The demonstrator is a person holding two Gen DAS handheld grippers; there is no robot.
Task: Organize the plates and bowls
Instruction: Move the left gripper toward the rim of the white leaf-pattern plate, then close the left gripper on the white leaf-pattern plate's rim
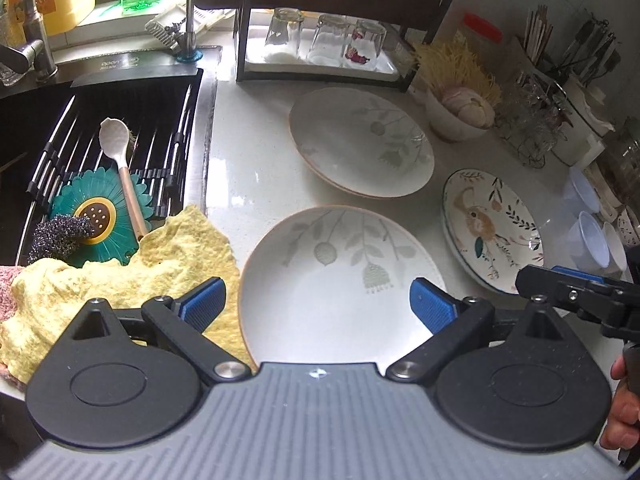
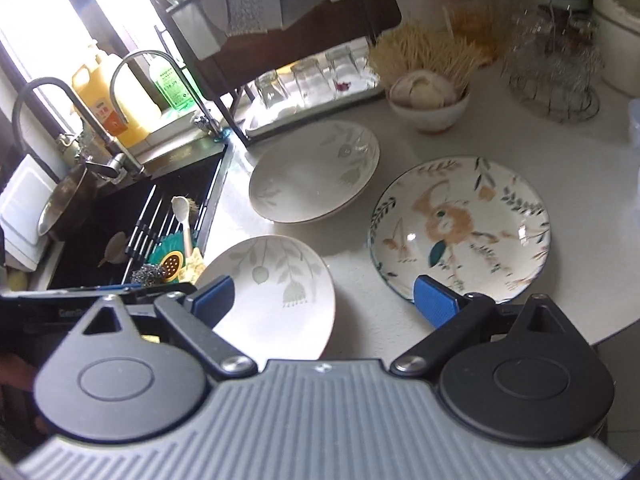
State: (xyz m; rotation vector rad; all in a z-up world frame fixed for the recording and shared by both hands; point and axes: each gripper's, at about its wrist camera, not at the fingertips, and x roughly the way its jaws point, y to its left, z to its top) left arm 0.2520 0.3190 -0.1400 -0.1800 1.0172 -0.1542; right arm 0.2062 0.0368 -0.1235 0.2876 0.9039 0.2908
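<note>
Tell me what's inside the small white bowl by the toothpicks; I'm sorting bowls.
The small white bowl holds pale rounded pieces, apparently garlic. Anything beneath them, and the bowl's bottom, is covered.

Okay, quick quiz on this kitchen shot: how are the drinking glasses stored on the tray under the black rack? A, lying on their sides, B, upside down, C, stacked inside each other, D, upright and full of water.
B: the three clear glasses stand mouth-down, thick bases up, side by side on the white tray under the black rack, behind the plates.
</note>
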